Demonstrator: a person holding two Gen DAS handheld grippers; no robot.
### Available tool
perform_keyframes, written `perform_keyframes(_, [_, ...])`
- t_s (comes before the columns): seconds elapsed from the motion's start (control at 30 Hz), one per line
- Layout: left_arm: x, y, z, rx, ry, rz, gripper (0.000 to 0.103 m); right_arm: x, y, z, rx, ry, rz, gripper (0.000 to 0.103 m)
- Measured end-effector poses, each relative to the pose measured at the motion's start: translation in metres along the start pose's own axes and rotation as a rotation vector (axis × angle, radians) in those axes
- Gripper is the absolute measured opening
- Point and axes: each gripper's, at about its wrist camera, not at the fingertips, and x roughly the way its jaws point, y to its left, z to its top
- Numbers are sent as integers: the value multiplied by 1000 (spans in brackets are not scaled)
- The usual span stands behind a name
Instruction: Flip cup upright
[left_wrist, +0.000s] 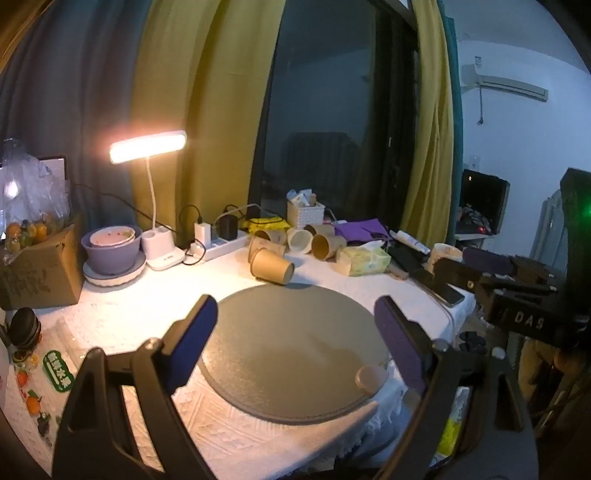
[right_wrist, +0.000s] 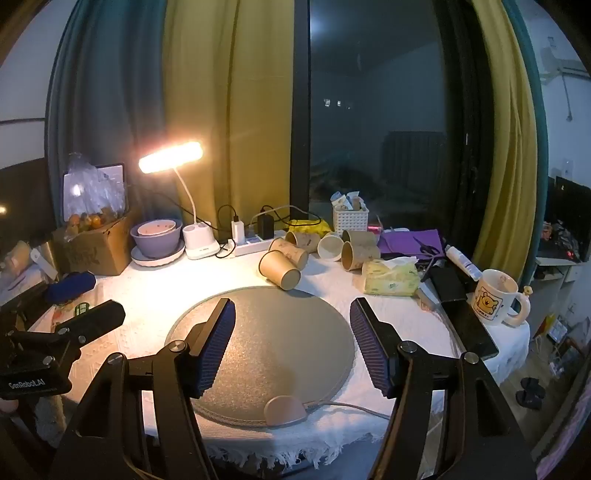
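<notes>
Our left gripper (left_wrist: 295, 328) and right gripper (right_wrist: 291, 332) are both wide and hold nothing. The brown paper cup (right_wrist: 279, 270) lies on its side, just past the far edge of the round gray mat (right_wrist: 277, 332). We should reach slowly and pinch its side softly.

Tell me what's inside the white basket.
Small paper packets poke out of the top of the basket. Its walls hide anything lower down.
</notes>
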Motion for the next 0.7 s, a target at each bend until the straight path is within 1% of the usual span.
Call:
perform_keyframes(0.13, [3,-1,4,-8,1,3,88,0,1,0,1,4,2,68])
perform_keyframes(0.2, [5,-1,0,-7,2,1,88,0,1,0,2,5,2,68])
perform_keyframes(0.7, [3,6,1,-4,-7,4,88,-3,0,3,-7,3,-1,68])
